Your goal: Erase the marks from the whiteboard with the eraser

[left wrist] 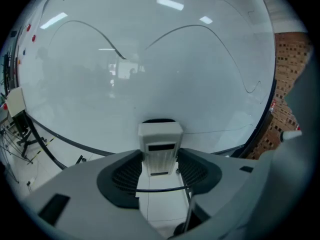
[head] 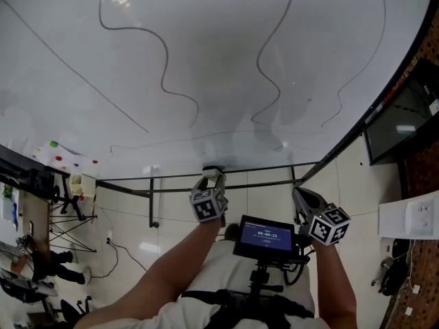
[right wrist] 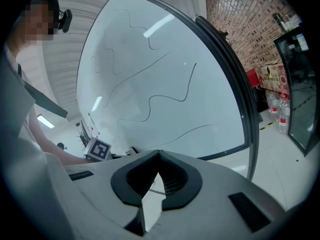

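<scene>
Left hand-held gripper: your left hand-held gripper (head: 213,177) (left wrist: 160,160) is clamped tight on the white blocky plastic eraser (head: 213,169) (left wrist: 160,143), with a jaw snug against each side.

Eraser: it pokes out past the jaw tips with its dark pad end facing the board. It sits right at the board's bottom edge, just above the black metal frame rail (head: 254,168). Honestly can't tell if the pad is actually touching the surface.

Right hand-held gripper: your right hand-held gripper (head: 299,196) (right wrist: 160,157) has its jaw tips pressed together with nothing in them. It hangs lower and off to the right, clear of the board and well apart from the eraser.

Whiteboard: the big glossy white whiteboard (head: 206,40) (left wrist: 150,84) (right wrist: 150,79) fills most of the head view, ceiling lights reflecting in it.

Marks: thin wavy black marker lines (head: 164,67) (left wrist: 200,27) (right wrist: 172,98) run all over it, some looping down from the top and one long straight-ish slash on the left. A fainter line runs low across the board, just above the eraser. There's also a greyish smudgy patch above the eraser.

Marker cubes: the black-and-white marker cubes (head: 208,206) ride on both grippers, and the left one also shows in the right gripper view.

Screen: a small black screen (head: 265,235) is mounted at your chest, between your two arms.

Surroundings: white tiled floor (head: 171,211) under the board and a red brick wall (right wrist: 240,14) off to the right.
</scene>
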Available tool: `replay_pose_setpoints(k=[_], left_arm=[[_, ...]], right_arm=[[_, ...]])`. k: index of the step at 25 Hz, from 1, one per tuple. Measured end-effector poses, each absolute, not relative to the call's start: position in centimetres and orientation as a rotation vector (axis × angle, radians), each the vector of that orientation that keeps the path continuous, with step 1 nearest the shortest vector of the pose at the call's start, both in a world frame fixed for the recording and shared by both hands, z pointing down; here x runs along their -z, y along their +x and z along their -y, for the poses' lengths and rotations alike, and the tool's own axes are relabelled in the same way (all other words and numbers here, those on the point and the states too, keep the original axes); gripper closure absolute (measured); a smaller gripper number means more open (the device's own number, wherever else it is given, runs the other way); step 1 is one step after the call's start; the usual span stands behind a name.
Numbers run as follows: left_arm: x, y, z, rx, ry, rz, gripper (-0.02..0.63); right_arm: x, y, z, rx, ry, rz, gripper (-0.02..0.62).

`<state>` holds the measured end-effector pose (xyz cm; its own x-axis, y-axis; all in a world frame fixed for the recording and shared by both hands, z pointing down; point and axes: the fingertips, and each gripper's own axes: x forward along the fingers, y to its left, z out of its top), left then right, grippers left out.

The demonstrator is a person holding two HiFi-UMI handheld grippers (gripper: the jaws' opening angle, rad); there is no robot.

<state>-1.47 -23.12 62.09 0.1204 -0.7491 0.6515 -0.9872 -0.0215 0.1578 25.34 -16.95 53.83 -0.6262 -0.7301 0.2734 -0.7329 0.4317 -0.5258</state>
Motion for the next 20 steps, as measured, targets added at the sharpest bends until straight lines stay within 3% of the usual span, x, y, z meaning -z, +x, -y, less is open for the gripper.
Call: replay_pose_setpoints(k=[11,16,20], left_arm=[[-61.9,4.5,23.3,-0.516,1.849,1.621,0.348],[-62.4,7.9,23.1,-0.729,2.088,1.479,0.348],[-62.3,6.3,22.8,-0.763,2.106,1.531,0.350]], right_arm=[[-54.3,27.3,16.3,-1.009,1.388,2.650,0.586],[-54.1,27.8,16.7,-1.009,1.386,2.659,0.586],[-54.2,27.9,16.9,-1.007,1.373,2.665,0.586]])
